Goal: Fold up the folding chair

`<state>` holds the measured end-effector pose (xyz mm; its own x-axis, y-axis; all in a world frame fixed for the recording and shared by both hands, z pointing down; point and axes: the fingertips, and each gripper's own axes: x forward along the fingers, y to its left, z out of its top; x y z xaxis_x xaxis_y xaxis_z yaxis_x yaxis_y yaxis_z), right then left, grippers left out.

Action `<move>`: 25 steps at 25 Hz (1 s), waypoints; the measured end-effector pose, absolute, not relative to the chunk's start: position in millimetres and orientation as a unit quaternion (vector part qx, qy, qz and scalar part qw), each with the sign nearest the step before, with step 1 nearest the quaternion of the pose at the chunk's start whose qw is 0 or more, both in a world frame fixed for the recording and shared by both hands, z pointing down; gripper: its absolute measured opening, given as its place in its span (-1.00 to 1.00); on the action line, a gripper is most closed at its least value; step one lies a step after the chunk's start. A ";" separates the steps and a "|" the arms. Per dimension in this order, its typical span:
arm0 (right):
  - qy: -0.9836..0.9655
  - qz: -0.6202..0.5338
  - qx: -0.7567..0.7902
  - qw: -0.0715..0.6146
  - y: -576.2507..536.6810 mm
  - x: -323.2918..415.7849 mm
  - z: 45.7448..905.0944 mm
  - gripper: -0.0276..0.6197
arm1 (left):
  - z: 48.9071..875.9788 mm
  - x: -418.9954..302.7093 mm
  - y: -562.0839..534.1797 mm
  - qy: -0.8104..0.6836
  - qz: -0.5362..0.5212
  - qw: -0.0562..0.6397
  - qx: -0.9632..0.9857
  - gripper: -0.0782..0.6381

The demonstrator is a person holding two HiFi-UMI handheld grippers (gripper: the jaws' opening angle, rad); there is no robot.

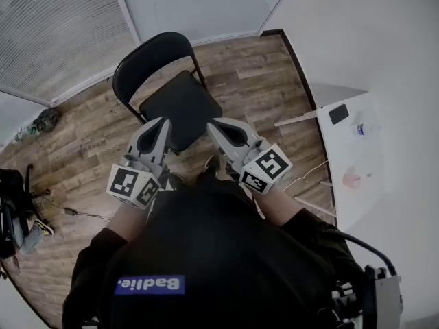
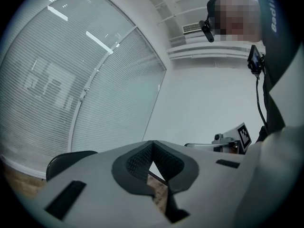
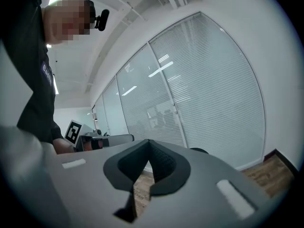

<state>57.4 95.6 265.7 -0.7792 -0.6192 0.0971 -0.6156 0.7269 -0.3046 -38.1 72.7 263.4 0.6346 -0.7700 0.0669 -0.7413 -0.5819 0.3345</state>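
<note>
The black folding chair (image 1: 180, 107) stands unfolded on the wood floor in front of me, its curved backrest (image 1: 147, 55) on the far side. In the head view my left gripper (image 1: 163, 123) hovers over the seat's near left edge and my right gripper (image 1: 212, 125) over its near right corner. Both are shut with nothing between the jaws. The left gripper (image 2: 152, 144) shows closed tips in its own view, with the chair's backrest (image 2: 66, 158) peeking out at lower left. In the right gripper view the right gripper (image 3: 148, 143) is closed too, and a dark sliver of the chair (image 3: 200, 150) shows past it.
A white table (image 1: 357, 204) stands at the right with a dark phone (image 1: 338, 114), a pink cup (image 1: 351, 179) and a small bottle (image 1: 361, 129). A black bag (image 1: 9, 211) and a cable (image 1: 68, 211) lie on the floor at left. Blinds and glass walls close the far side.
</note>
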 end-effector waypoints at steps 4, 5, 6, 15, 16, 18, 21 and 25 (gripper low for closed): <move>0.932 -0.166 -0.321 0.007 73.0 76.1 273.9 -0.92 | 266.3 -23.1 50.5 -0.436 -0.031 0.157 0.886 -0.78; 0.932 -0.169 -0.320 0.008 67.7 82.7 278.0 -0.92 | 268.4 -18.0 45.6 -0.439 -0.030 0.155 0.884 -0.78; 0.932 -0.172 -0.320 0.008 63.0 89.3 282.2 -0.92 | 269.8 -12.7 41.3 -0.444 -0.028 0.156 0.882 -0.78; 0.934 -0.186 -0.304 0.017 35.0 127.4 304.5 -0.92 | 280.0 13.3 12.3 -0.476 -0.010 0.150 0.867 -0.78; 0.934 -0.188 -0.304 0.018 33.2 128.3 306.6 -0.92 | 281.0 12.7 10.0 -0.477 -0.010 0.150 0.866 -0.78; 0.933 -0.192 -0.304 0.019 30.5 126.7 310.0 -0.92 | 281.8 9.2 5.5 -0.477 -0.007 0.152 0.866 -0.78; 0.931 -0.195 -0.307 0.018 30.3 119.3 313.4 -0.92 | 287.7 -1.9 0.5 -0.472 -0.008 0.153 0.868 -0.78; 0.931 -0.189 -0.313 0.006 30.3 100.2 317.9 -0.92 | 297.3 -24.2 -10.3 -0.460 -0.004 0.160 0.874 -0.78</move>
